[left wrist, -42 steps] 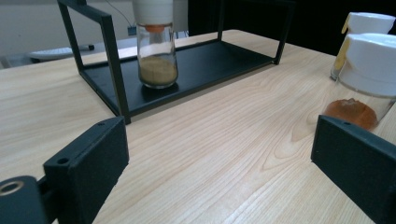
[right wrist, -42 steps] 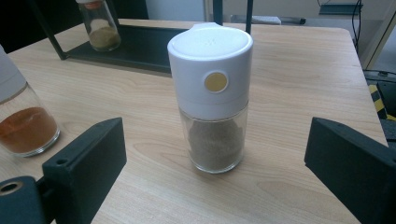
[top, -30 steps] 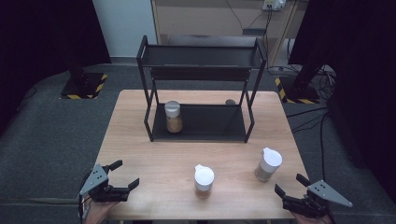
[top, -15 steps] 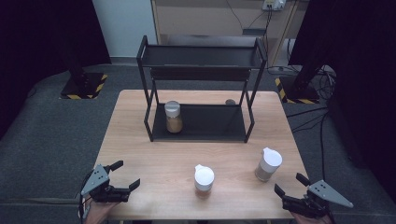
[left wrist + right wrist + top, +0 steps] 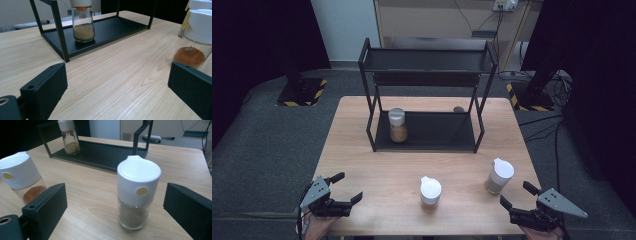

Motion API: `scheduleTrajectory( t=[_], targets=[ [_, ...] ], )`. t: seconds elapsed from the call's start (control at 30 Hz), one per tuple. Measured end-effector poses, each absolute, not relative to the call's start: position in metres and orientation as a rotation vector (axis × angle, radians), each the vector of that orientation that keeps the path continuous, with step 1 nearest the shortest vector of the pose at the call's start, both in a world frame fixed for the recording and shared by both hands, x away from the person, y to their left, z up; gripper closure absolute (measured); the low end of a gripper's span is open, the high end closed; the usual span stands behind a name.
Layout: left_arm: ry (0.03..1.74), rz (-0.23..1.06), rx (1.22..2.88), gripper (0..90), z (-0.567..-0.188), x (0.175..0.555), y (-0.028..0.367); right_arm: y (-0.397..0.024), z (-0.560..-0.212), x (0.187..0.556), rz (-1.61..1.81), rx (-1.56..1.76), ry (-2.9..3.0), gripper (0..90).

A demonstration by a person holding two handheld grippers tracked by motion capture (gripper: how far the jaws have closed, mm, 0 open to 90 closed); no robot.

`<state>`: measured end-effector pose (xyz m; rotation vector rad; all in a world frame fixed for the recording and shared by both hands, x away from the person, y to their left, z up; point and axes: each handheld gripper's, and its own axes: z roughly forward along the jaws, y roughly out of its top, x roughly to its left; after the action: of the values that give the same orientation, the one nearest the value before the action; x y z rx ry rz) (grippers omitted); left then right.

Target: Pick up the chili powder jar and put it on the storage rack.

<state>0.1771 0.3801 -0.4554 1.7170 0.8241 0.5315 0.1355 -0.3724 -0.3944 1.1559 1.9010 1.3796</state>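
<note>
Two white-capped spice jars stand upright on the wooden table (image 5: 362,145): one with reddish powder (image 5: 430,192) (image 5: 197,37) (image 5: 21,178) at front centre, one with brownish powder (image 5: 499,176) (image 5: 137,192) to its right. A third jar (image 5: 397,125) (image 5: 83,22) (image 5: 69,136) stands on the lower shelf of the black rack (image 5: 427,132). My left gripper (image 5: 343,188) (image 5: 117,92) is open at the front left corner, holding nothing. At the front right my right gripper (image 5: 518,195) (image 5: 115,212) is open, with the brownish jar just ahead between its jaws, untouched.
The rack's upper shelf (image 5: 427,61) holds nothing. A small dark object (image 5: 458,109) lies on the table behind the rack. Dark curtains, cables and hazard-striped stand bases (image 5: 302,92) surround the table.
</note>
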Motion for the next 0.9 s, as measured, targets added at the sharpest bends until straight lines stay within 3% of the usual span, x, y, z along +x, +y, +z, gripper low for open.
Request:
scheduleTrajectory(
  t=[0.9],
  targets=[
    [0.827, 0.52, 1.728, 1.5, -0.455, 0.179, 0.38, -0.325, -0.35, 0.156, 1.428, 0.977, 2.037, 5.3]
  ],
)
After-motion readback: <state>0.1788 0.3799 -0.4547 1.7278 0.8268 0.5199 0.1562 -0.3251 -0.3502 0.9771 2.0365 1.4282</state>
